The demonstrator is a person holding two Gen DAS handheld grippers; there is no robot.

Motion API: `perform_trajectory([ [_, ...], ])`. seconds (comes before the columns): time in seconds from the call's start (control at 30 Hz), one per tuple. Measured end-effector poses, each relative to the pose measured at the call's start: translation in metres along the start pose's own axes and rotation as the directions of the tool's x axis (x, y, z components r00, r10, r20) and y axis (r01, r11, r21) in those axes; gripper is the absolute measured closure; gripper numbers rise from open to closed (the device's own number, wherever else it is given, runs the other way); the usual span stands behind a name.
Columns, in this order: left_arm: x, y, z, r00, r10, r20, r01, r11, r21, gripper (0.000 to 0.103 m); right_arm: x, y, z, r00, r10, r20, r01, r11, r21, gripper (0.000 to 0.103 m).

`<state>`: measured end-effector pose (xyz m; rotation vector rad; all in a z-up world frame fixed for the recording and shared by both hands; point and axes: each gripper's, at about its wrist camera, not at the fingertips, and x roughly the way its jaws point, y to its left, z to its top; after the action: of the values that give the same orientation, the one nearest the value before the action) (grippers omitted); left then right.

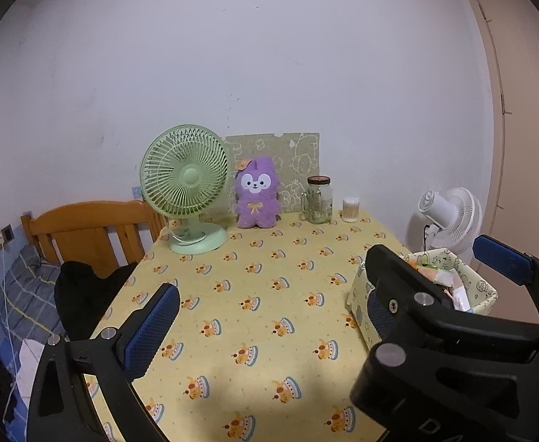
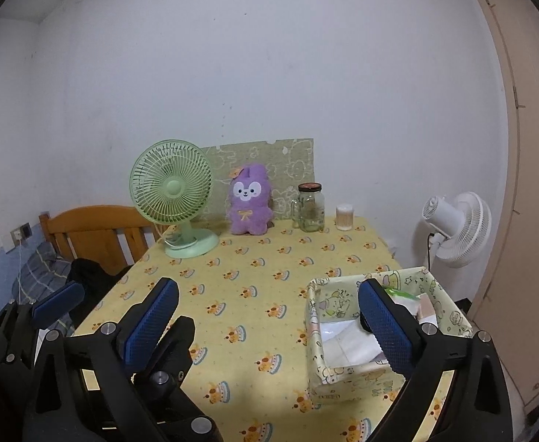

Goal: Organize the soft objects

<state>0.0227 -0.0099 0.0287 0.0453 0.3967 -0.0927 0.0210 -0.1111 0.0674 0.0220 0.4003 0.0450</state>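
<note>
A purple plush rabbit [image 1: 257,194] sits upright at the far edge of the yellow-clothed table [image 1: 254,294], between a green fan and a glass jar; it also shows in the right wrist view [image 2: 249,200]. A patterned fabric box [image 2: 387,331] holding soft packets and tissues stands at the table's right front; it shows in the left wrist view [image 1: 450,287] too. My left gripper [image 1: 266,316] is open and empty over the near table. My right gripper [image 2: 269,320] is open and empty, its right finger in front of the box.
A green desk fan [image 1: 186,188] stands far left on the table. A glass jar [image 1: 319,199] and a cotton swab tub [image 1: 351,209] stand far right. A patterned board [image 1: 291,162] leans on the wall. A wooden headboard [image 1: 92,232] and a white floor fan [image 2: 457,228] flank the table.
</note>
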Motion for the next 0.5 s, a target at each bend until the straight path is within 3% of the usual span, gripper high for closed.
perform_trajectory([
  [0.5,-0.011,0.0,-0.004,0.999,0.023,0.027,-0.023,1.0,-0.018,0.0,-0.009,-0.005,-0.003,1.0,0.008,0.01,-0.008,1.0,0.014,0.001],
])
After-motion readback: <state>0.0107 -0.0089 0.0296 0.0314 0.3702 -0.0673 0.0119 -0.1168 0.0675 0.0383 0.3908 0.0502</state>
